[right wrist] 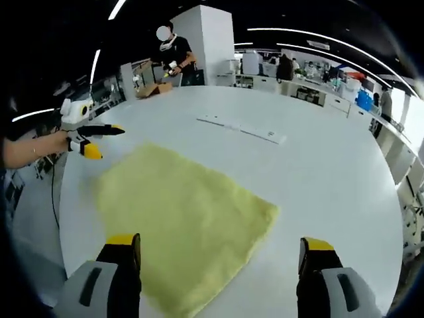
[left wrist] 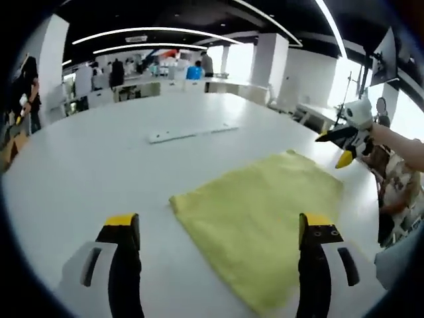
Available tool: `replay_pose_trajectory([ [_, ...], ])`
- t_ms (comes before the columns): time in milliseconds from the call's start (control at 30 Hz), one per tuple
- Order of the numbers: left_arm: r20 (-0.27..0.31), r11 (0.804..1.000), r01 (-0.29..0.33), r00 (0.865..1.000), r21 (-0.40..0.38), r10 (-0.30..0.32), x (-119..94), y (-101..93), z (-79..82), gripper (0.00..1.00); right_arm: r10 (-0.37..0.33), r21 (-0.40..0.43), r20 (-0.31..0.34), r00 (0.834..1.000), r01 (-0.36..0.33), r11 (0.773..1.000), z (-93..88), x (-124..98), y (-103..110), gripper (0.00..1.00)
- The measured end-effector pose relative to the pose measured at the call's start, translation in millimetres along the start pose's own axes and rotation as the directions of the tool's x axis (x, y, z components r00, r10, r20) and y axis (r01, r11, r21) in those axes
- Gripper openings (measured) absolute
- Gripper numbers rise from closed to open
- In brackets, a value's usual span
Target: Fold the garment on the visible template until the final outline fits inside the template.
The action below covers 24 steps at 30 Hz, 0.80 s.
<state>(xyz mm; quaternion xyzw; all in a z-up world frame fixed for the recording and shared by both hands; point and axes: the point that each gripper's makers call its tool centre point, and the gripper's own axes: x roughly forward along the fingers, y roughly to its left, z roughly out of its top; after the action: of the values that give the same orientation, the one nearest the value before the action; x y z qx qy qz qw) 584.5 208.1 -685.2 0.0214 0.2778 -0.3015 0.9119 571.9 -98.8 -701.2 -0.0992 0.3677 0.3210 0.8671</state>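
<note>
Yellow cloth, fuzzy towel-like fabric, lies spread flat on the white counter. Roughly rectangular outline, one layer visible, no clear fold showing. Edges mostly straight, surface smooth with slight rumpling near one far corner. It sits near the counter's edge, set diagonal in both views. In the left gripper view its near corner points toward the camera. No tool touches it.
</note>
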Motion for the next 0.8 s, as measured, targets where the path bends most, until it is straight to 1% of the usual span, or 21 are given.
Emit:
replay_pose_trajectory([
  [200, 0.012, 1.0, 0.016, 1.0, -0.003, -0.016, -13.8, -11.3, -4.5, 0.98, 0.024, -0.017, -0.013, 1.0, -0.024, 1.0, -13.1, -12.3, 11.8, 0.99],
  [300, 0.021, 1.0, 0.019, 1.0, -0.007, -0.019, -21.6, -15.9, -6.9, 0.98, 0.03, -0.022, -0.007, 1.0, -0.03, 0.999, -20.3, -19.6, 18.0, 0.98],
  [533, 0.004, 0.999, 0.051, 0.999, -0.003, -0.051, -39.6, -33.1, -24.0, 0.94, 0.047, -0.015, -0.011, 0.999, -0.047, 0.999, -36.2, -30.0, 30.9, 0.92],
  [633, 0.017, 0.998, 0.066, 0.998, -0.015, -0.066, -43.7, -39.3, -27.1, 0.91, 0.05, -0.021, -0.005, 0.999, -0.05, 0.999, -39.6, -32.6, 35.2, 0.88],
  [767, 0.003, 0.996, 0.086, 0.996, -0.025, -0.086, -48.8, -48.1, -38.7, 0.87, 0.051, -0.023, -0.002, 0.999, -0.051, 0.998, -45.9, -36.4, 40.7, 0.83],
  [800, -0.004, 0.995, 0.091, 0.996, -0.031, -0.091, -49.6, -49.5, -41.6, 0.86, 0.054, -0.027, 0.003, 0.999, -0.054, 0.998, -46.7, -37.0, 41.8, 0.81],
])
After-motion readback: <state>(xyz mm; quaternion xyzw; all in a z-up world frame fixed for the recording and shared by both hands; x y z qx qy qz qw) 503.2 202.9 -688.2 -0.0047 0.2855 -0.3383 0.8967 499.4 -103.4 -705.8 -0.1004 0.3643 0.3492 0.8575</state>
